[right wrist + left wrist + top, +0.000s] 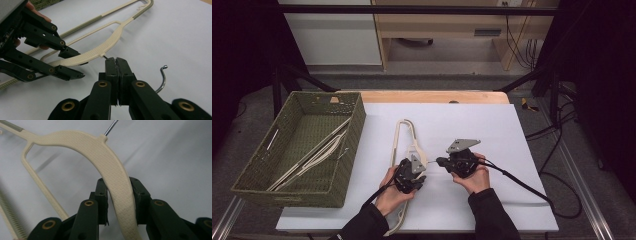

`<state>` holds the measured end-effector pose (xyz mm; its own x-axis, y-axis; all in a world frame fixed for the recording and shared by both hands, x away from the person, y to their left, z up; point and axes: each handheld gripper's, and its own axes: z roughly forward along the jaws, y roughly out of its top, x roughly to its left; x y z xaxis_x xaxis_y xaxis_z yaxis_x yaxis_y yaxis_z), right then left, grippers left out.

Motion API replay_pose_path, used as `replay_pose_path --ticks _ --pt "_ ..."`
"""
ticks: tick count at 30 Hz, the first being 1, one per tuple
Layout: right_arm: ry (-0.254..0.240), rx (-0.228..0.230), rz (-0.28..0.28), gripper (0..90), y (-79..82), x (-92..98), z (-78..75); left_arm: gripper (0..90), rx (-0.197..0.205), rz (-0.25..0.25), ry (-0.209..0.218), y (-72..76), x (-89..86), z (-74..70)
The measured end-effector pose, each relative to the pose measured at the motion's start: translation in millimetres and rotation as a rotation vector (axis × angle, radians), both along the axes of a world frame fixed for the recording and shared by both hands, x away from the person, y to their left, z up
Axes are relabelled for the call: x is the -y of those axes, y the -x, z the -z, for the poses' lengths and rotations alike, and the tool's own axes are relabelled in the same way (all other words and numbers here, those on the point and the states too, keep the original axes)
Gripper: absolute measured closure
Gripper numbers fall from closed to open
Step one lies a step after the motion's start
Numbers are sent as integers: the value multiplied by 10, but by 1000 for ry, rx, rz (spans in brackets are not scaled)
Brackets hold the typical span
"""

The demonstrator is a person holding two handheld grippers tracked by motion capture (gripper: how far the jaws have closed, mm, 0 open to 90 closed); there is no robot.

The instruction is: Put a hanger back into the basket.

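Observation:
A cream plastic hanger [401, 135] lies on the white sheet, its metal hook [163, 75] pointing right. My left gripper [413, 162] straddles the hanger's curved shoulder [100, 152]. In the left gripper view the shoulder runs between the jaws of that gripper [121, 200], touching the right pad with a thin gap at the left pad, so it reads as open. My right gripper [439, 161] is shut on the hook's wire stem just off the hanger's neck [103, 55]. In the right gripper view its jaws [116, 61] are pressed together, and the left gripper [75, 63] shows at the left.
A green woven basket [357, 125] stands at the left of the table with several cream hangers [317, 155] lying in it. The white sheet [492, 130] covers the table, with a wooden edge [432, 96] at the back. Cables trail off to the right.

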<state>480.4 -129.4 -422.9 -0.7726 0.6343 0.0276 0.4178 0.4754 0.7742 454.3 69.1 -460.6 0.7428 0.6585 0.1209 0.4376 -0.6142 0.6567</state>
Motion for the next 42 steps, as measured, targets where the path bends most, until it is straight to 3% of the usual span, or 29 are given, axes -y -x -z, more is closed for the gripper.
replay_pose_path --ticks 7,13,17,20,22,26,36,42 --pt "-33 46 -30 876 68 1 -78 735 7 -50 28 46 -42 -68" --pt "-187 80 -31 662 162 154 -328 745 15 -79 45 77 -142 -171" --pt "-261 132 13 421 258 326 -517 754 28 -109 71 100 -249 -266" --pt "-275 159 55 319 307 455 -577 761 35 -137 94 113 -361 -349" --pt "-279 183 74 240 327 539 -564 768 41 -155 104 113 -427 -389" --pt "-271 188 103 164 344 633 -492 781 45 -196 120 97 -586 -464" --pt "-275 185 150 138 380 769 -386 820 54 -339 146 -4 -883 -555" --pt "-269 184 158 126 420 815 -356 836 69 -386 160 -46 -968 -579"
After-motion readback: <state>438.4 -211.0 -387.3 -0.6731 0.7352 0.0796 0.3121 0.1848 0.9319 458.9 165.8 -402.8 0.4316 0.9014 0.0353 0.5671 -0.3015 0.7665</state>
